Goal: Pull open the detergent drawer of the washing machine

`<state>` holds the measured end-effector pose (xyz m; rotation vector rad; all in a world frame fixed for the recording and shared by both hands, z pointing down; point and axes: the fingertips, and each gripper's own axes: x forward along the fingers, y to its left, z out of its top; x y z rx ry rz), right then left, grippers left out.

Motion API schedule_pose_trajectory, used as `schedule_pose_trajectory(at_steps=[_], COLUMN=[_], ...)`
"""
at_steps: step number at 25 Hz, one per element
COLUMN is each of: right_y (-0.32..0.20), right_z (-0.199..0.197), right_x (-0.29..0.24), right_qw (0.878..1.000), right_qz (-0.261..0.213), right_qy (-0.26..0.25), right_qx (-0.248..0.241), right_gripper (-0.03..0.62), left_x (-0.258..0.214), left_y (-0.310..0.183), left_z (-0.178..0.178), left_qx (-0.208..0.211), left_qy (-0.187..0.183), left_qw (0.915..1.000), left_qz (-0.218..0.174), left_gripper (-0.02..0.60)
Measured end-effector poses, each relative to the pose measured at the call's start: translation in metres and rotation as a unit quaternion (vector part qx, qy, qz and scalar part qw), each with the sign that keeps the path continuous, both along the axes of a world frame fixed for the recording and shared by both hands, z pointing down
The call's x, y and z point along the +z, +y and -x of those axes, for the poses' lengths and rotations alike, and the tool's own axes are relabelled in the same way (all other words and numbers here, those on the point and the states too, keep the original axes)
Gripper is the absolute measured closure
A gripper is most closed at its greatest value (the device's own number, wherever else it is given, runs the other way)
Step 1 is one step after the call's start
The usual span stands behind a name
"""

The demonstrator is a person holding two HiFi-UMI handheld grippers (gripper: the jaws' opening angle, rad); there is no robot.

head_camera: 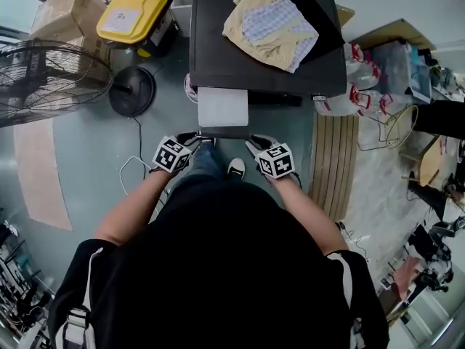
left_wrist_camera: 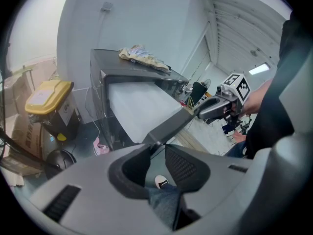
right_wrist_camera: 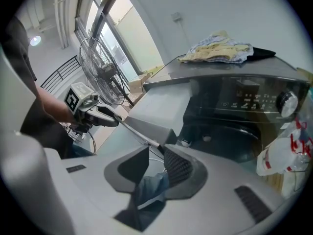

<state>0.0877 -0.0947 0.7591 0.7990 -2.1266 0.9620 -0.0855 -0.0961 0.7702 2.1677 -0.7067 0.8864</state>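
Observation:
The dark washing machine (head_camera: 261, 60) stands ahead with clothes (head_camera: 272, 20) heaped on its lid. Its detergent drawer (head_camera: 222, 107) sticks out toward me, pale on top with a dark front panel (head_camera: 224, 131). My left gripper (head_camera: 200, 139) is shut on the panel's left end and my right gripper (head_camera: 251, 142) on its right end. In the left gripper view the panel's corner (left_wrist_camera: 168, 126) runs in between the left gripper (left_wrist_camera: 155, 148). The right gripper (right_wrist_camera: 157, 153) pinches the opposite corner of the drawer (right_wrist_camera: 156, 106) in the right gripper view.
A yellow-lidded bin (head_camera: 134, 13) and cardboard boxes stand at the back left, a floor fan (head_camera: 43, 71) with its round base (head_camera: 132, 91) at the left. Plastic bags (head_camera: 349, 86) and a slatted wooden board (head_camera: 334, 166) lie right of the machine. A white cable (head_camera: 131, 169) trails on the floor.

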Motion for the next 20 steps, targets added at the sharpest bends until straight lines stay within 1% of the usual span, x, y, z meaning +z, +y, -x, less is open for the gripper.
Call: schedule_pose_trajectory(at_steps=[9, 15, 20], right_y=[0.023, 0.037, 0.038], right_z=[-0.002, -0.004, -0.006], right_x=[0.002, 0.004, 0.003], right_qw=[1.000, 1.000, 1.000], right_qz=[0.007, 0.011, 0.013], right_qy=[-0.005, -0.009, -0.013], right_qx=[-0.010, -0.014, -0.018], right_gripper=[0.499, 0.499, 0.499], left_x=[-0.001, 0.002, 0.000], left_y=[0.023, 0.037, 0.039], left_z=[-0.003, -0.005, -0.006], left_qx=[-0.001, -0.013, -0.022], left_qy=[-0.005, -0.006, -0.007], left_qw=[1.0000, 0.9999, 0.9997], left_qz=[0.008, 0.009, 0.008], left_gripper=[0.479, 0.479, 0.479])
